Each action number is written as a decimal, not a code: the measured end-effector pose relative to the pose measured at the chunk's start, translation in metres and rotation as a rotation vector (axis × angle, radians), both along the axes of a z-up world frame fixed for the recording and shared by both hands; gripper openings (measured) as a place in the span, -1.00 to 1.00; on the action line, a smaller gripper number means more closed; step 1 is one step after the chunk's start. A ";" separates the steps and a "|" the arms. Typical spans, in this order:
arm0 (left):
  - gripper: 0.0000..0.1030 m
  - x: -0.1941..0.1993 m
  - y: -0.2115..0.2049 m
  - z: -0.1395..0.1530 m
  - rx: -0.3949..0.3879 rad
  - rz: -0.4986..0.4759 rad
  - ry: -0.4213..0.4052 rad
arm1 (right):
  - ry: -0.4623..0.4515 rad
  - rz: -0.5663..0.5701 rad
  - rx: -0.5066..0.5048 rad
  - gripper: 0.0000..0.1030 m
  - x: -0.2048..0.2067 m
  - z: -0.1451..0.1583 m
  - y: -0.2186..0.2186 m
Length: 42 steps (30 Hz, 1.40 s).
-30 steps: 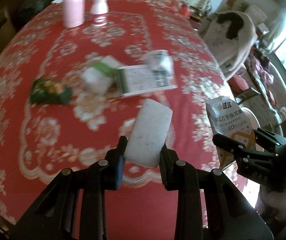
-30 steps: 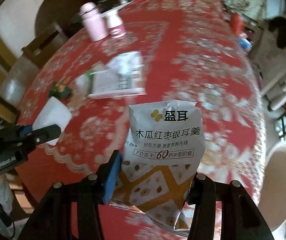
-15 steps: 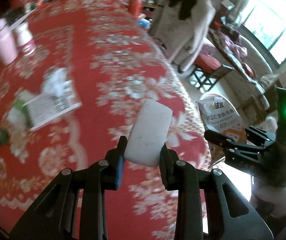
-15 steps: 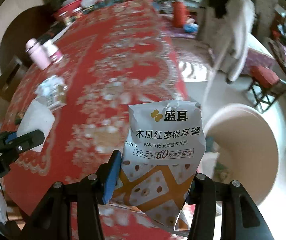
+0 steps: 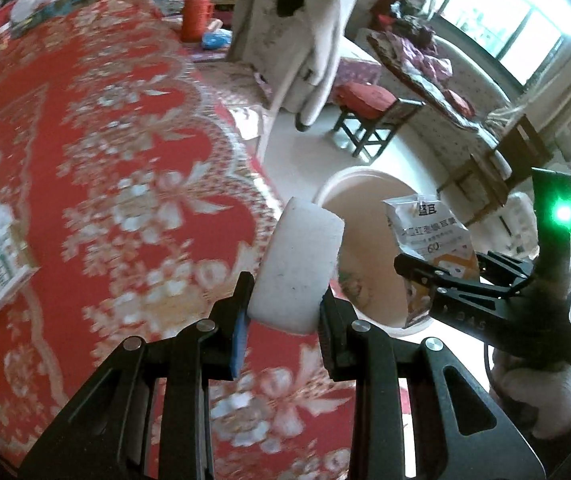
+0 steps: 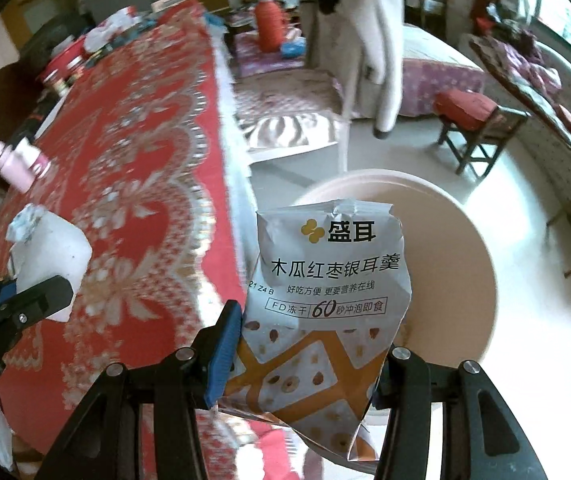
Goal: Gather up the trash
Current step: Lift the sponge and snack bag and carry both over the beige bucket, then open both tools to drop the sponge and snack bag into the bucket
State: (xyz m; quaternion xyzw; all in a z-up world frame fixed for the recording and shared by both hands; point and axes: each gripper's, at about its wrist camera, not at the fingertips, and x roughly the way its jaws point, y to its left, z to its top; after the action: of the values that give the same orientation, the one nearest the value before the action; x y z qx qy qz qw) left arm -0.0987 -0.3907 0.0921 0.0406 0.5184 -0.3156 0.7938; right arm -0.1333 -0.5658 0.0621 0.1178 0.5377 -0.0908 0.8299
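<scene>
L gripper (image 5: 285, 308) clamps a white rounded foam block (image 5: 296, 264); R gripper (image 6: 309, 344) pinches a silver-orange foil snack bag (image 6: 325, 300) (Chinese print). Both hang by the red floral tablecloth (image 5: 105, 140) edge, w/ a round beige bin (image 6: 445, 240) below.

Your bin (image 6: 465, 240) sits on the floor, right of the tabletop (image 6: 145, 160).
A stool (image 6: 473, 120) stands behind it.
</scene>
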 end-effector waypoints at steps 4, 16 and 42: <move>-0.48 -0.002 -0.030 -0.005 0.002 -0.037 0.010 | 0.007 -0.039 -0.002 -0.02 -0.005 -0.003 -0.021; -0.47 0.001 -0.081 -0.016 -0.001 -0.071 0.042 | 0.019 -0.112 0.002 -0.02 -0.015 -0.010 -0.062; 0.12 0.001 -0.105 -0.023 -0.099 -0.098 0.081 | 0.050 -0.185 0.018 0.25 -0.016 -0.021 -0.082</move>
State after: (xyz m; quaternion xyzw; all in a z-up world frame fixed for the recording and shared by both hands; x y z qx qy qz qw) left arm -0.0975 -0.4953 0.0694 0.0140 0.5313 -0.3808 0.7566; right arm -0.1491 -0.6478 0.0406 0.1721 0.5458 -0.1649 0.8033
